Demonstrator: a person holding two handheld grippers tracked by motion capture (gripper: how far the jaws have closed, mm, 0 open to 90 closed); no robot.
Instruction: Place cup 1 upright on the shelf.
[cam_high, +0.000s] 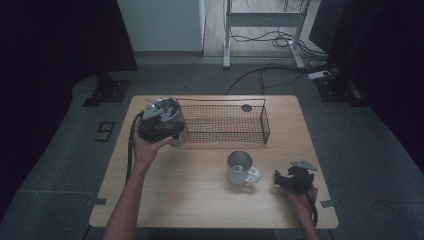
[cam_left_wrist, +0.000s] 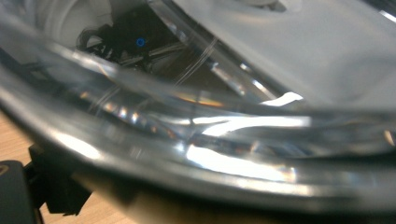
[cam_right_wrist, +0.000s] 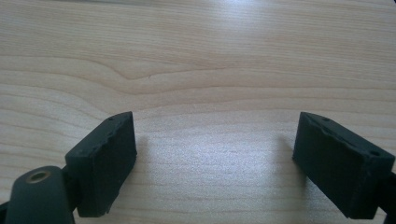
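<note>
While the left gripper (cam_high: 161, 120) holds a shiny, clear-looking vessel (cam_high: 176, 131) at the left end of the black wire basket (cam_high: 227, 122), the job reads as roughly halfway through. The vessel sits just at the basket's near-left corner; whether it is over the rim, inside, or just outside cannot be told from the high view. In the left gripper view its curved, reflective wall (cam_left_wrist: 224, 140) lies pressed close across the lens, so the claw looks clamped on it, though the pads themselves are hidden.

The right gripper (cam_high: 292, 180) rests on the wooden table (cam_high: 200, 200) at the near-right; its jaws stand wide apart over bare wood in the right gripper view, nothing between them.

A metal mug (cam_high: 241, 168) stands upright on the table between the two grippers, handle toward the right, apart from the basket and untouched. The basket itself looks empty but for a small dark round thing (cam_high: 246, 108) at its far side, too small to identify.

Judgement: if the work is loading the basket, the vessel is on the point of placement and the mug is left to do. If unloading, the vessel is just coming out.
</note>
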